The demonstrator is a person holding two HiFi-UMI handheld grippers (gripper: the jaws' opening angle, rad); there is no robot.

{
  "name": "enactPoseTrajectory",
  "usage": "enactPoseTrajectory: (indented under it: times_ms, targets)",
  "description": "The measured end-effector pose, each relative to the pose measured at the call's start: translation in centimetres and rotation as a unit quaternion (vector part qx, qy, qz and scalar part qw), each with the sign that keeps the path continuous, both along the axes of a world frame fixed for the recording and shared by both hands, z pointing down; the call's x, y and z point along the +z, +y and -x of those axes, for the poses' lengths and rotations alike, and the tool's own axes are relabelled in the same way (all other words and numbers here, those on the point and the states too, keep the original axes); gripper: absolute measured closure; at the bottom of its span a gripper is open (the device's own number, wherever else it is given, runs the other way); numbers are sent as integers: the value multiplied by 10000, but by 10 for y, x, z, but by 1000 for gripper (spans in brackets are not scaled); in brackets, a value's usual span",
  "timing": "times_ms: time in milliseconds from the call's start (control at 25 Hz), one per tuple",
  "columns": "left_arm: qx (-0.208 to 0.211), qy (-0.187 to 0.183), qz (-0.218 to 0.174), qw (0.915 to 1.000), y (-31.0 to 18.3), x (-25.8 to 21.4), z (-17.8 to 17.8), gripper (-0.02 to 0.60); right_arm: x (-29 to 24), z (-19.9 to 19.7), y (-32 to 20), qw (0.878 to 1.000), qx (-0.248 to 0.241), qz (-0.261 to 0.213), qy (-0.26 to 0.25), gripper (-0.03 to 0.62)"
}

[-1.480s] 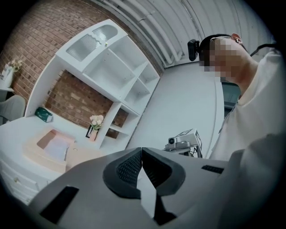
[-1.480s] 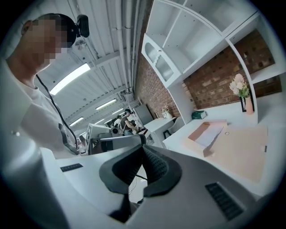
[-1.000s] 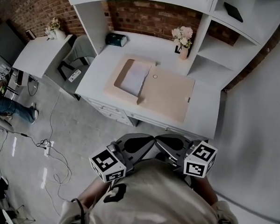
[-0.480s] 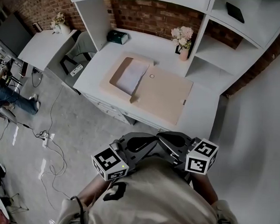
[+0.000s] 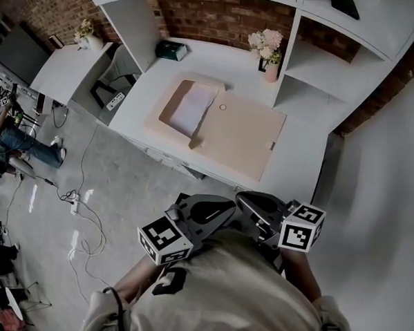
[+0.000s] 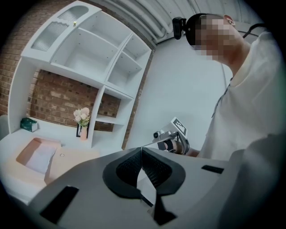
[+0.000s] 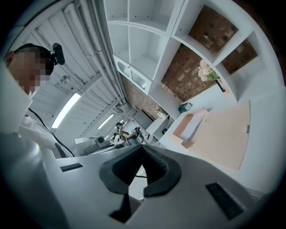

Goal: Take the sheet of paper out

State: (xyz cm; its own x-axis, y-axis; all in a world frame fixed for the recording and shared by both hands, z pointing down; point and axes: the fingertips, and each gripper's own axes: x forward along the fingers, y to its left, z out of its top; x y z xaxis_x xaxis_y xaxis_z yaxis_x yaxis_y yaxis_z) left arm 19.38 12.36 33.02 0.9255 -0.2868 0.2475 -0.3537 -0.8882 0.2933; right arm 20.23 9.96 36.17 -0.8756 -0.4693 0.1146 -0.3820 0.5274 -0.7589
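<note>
A tan envelope [image 5: 244, 133] lies open on the white desk [image 5: 300, 163], and a white sheet of paper [image 5: 190, 110] rests in its open left end. Both grippers are held close to the person's chest, well short of the desk. My left gripper [image 5: 222, 207] is shut with nothing in it. My right gripper [image 5: 246, 201], just beside it, is shut and empty too. In the left gripper view the jaws meet at the left gripper [image 6: 142, 148], with the paper [image 6: 39, 157] far off to the left. From the right gripper [image 7: 143, 146] the envelope [image 7: 223, 134] lies ahead to the right.
A vase of flowers [image 5: 268, 50] and a teal box [image 5: 171, 50] stand at the back of the desk. White shelves [image 5: 329, 71] rise on its right. A side table [image 5: 56, 70] and a chair [image 5: 114, 80] stand to the left, and cables [image 5: 80, 217] lie on the floor.
Both grippers have slid slightly lower in the head view and stay shut. The right gripper has rolled a little. The desk has shifted a little up and left in the picture.
</note>
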Motion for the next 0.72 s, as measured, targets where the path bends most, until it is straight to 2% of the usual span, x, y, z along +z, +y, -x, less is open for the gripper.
enactPoseTrajectory:
  times_ms: [400, 600, 720]
  targets:
    - [12, 117, 81, 9999, -24, 9, 21, 563, 18, 16, -24, 9980, 42, 612, -151, 568]
    - [144, 320, 273, 9990, -53, 13, 41, 563, 24, 29, -50, 9965, 280, 787, -59, 568]
    - [20, 579, 421, 9974, -78, 11, 66, 563, 24, 49, -65, 9964, 238, 808, 28, 568]
